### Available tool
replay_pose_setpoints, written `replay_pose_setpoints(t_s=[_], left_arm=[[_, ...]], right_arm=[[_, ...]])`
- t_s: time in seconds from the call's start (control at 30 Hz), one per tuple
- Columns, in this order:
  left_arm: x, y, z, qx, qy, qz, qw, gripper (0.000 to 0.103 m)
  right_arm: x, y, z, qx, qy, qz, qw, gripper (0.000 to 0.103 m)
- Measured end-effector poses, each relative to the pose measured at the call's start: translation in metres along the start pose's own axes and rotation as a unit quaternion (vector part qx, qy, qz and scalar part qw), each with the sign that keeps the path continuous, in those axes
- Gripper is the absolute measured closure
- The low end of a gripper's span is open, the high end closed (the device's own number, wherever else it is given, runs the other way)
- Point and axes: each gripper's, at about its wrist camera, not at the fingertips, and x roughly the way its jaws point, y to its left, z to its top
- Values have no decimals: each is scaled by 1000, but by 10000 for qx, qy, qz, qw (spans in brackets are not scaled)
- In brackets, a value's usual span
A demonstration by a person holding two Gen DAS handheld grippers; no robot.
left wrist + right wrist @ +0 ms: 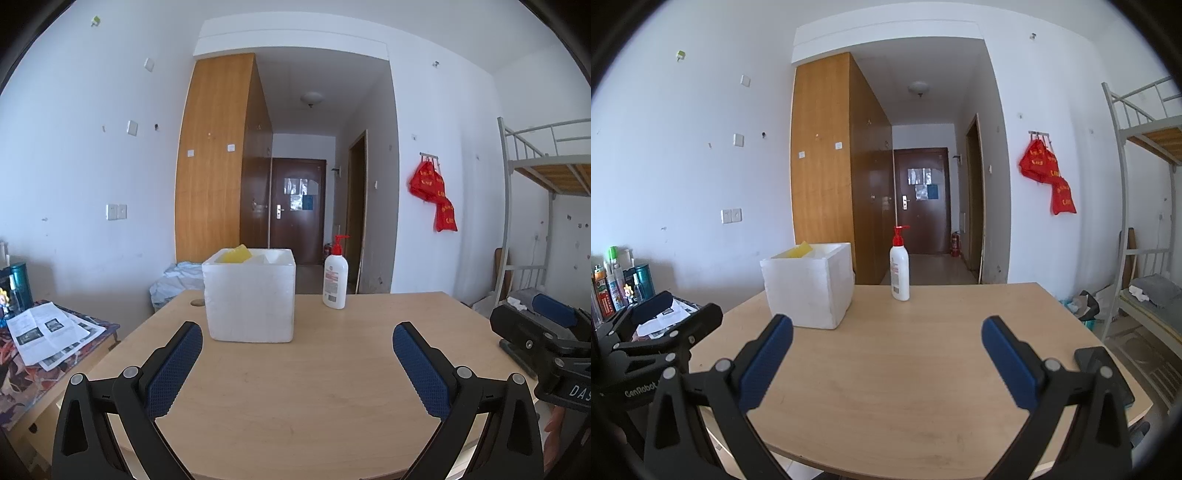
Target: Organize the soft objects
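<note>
left gripper [297, 341] – jaws apart, empty | right gripper [886, 336] – same | yellow soft sponge [238, 254] inside white foam box [249, 299] near wooden table's [314, 387] far-left edge | likely finished – withdraw without nudging box

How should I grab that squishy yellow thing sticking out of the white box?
Probably from above. Only the top corner of the soft yellow sponge-like piece shows over the rim of the white foam box, whose walls block every side. Pinch that corner with the open left gripper, which faces the box, and lift straight up.
</note>
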Motion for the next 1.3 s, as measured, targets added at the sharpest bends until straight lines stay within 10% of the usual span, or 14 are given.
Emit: replay_pose_setpoints(t_s=[1.3], left_arm=[[1, 1, 3, -16, -69, -16, 10000, 0]], right_arm=[[-4, -3, 3, -23, -96, -92, 9999, 0]])
